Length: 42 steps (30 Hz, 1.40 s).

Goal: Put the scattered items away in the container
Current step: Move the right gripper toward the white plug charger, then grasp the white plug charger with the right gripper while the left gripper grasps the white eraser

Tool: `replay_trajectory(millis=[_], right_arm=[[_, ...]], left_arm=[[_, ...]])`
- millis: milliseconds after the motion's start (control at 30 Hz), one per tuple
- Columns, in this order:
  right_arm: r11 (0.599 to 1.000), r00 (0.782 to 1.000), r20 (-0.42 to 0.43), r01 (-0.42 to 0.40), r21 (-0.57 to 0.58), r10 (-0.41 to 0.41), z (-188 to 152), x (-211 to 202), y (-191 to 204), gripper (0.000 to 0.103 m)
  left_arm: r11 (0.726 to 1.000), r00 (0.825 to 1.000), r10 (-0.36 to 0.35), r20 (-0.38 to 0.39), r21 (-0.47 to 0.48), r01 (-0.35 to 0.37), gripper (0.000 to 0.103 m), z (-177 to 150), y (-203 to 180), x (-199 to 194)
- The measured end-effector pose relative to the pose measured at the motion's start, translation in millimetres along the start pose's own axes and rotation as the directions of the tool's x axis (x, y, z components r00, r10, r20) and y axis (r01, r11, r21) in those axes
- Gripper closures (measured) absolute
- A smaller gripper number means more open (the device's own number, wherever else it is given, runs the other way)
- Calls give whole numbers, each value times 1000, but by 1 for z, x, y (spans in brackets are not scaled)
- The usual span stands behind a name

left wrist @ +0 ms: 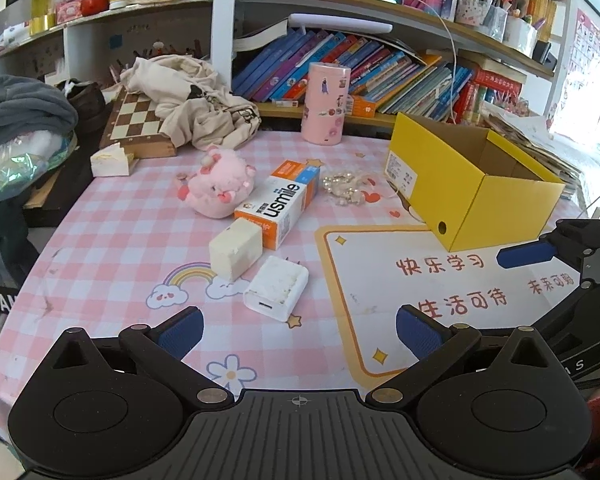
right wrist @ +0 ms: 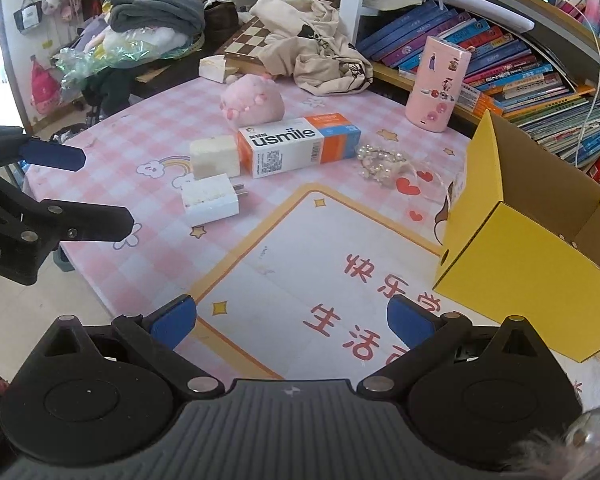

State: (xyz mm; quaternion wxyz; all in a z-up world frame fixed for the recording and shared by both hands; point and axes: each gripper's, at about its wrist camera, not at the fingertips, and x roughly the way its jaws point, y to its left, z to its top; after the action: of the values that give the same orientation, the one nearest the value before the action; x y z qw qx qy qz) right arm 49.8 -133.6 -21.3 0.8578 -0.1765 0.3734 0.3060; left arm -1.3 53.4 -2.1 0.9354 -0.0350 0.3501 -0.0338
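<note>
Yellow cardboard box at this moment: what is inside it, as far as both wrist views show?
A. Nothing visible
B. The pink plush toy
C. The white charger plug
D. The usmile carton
A: the yellow cardboard box shows only bare brown walls, while the usmile carton, pink plush toy and white charger plug all lie on the checked table mat.

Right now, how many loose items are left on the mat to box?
5: charger nearest the left gripper, white block behind it, usmile box at the centre, pink plush left of that, pearl beads by the yellow box.
</note>
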Motion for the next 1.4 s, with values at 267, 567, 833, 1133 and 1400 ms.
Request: replay_trajectory(millis=[267, 567, 833, 1133, 1400], right_arm=[[999, 999, 27, 24, -25, -24, 5, 2, 4, 3], [999, 1000, 16, 3, -51, -2, 17, 21, 0, 13], [988, 995, -17, -95, -125, 93, 31, 46, 1, 13], [952, 978, -51, -207, -223, 201, 52, 81, 12, 13], [911, 956, -61, -292, -291, 287, 71, 116, 27, 15]], left_arm=[[1000, 1000, 13, -11, -18, -14, 0, -3, 5, 1], [996, 998, 58, -26, -70, -60, 0, 1, 18, 13], [991, 995, 92, -49, -91, -96, 1, 13, 29, 32], [982, 987, 145, -70, -110, -152, 2, 34, 48, 62], [986, 984, 136, -113, -82, -145, 20, 53, 57, 101]])
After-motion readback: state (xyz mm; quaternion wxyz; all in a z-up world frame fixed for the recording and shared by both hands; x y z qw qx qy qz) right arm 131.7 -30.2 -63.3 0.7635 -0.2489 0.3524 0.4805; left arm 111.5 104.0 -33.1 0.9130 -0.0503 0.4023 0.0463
